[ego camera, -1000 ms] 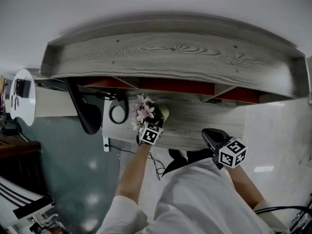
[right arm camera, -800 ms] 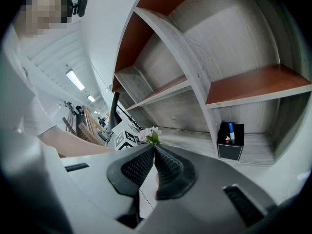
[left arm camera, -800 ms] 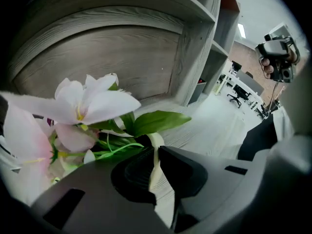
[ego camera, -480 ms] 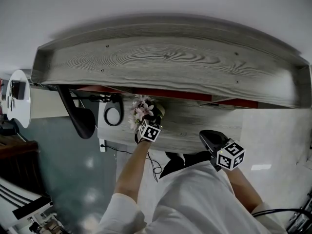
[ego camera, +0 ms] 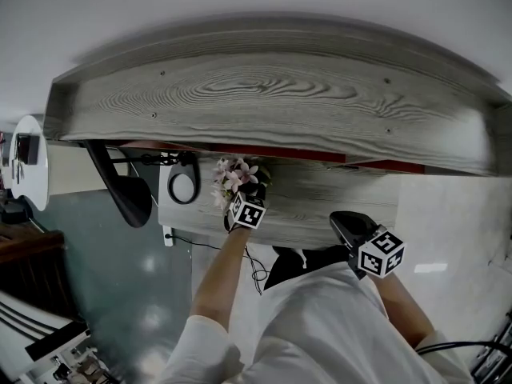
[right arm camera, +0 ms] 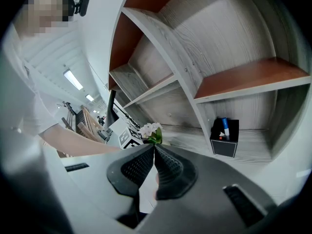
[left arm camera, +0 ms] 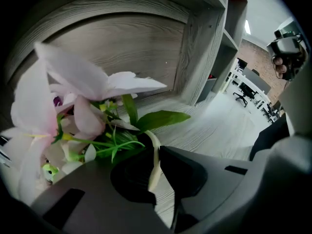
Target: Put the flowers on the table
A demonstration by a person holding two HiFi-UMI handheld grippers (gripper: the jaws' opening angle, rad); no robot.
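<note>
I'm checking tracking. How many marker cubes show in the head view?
2. One marker cube sits on the left gripper holding the flowers; the other on the right gripper, shut and empty.

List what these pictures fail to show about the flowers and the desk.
1. Base of the pink-white flowers: head view, the left gripper's marker cube covers it; left gripper view, the jaws cover it. Contact with the grey wood-grain desk: cannot tell.
2. Contents of the small black box: right gripper view, too small; head view, the grey upper shelf overhangs it.
3. The round dark-rimmed thing beside the flowers: head view, too small to name.
</note>
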